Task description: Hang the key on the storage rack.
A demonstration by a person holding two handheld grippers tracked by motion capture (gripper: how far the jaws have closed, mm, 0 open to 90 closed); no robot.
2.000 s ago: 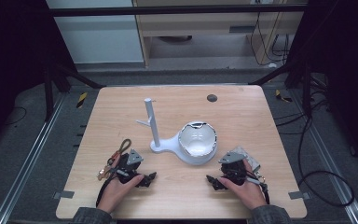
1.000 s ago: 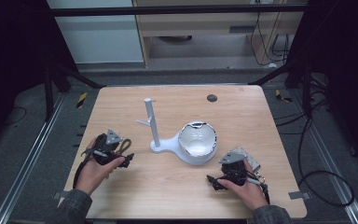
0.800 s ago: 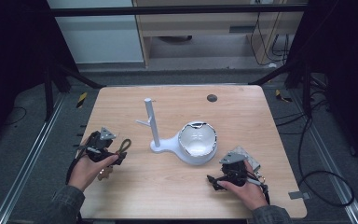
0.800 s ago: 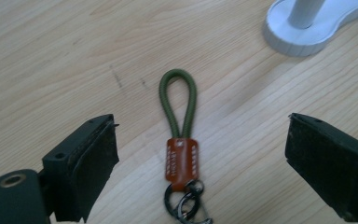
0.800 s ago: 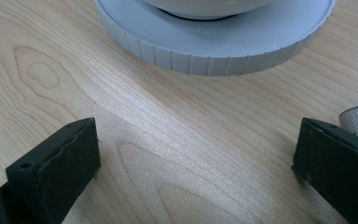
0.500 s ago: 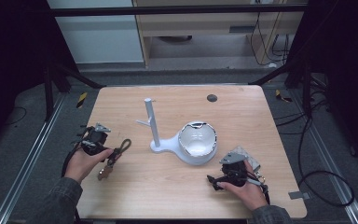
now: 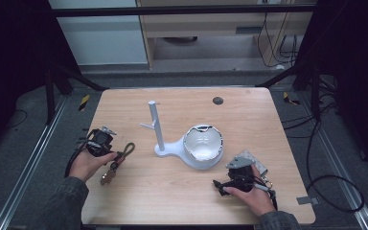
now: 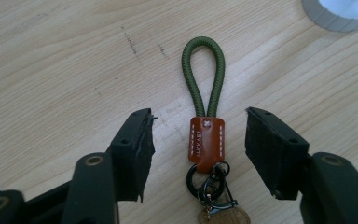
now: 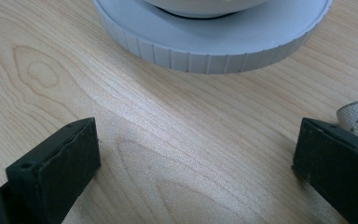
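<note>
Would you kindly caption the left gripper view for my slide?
Open left gripper straddling a green cord keychain with brown leather tab on a pale wooden table.

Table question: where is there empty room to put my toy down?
The far strip of the table, behind the white stand, is bare apart from a small dark disc. The near middle is bare too. It is crowded around the keychain and bowl.

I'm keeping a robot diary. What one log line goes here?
left tongs: open, astride keychain on table | right tongs: open, empty, near stand | nothing held
</note>
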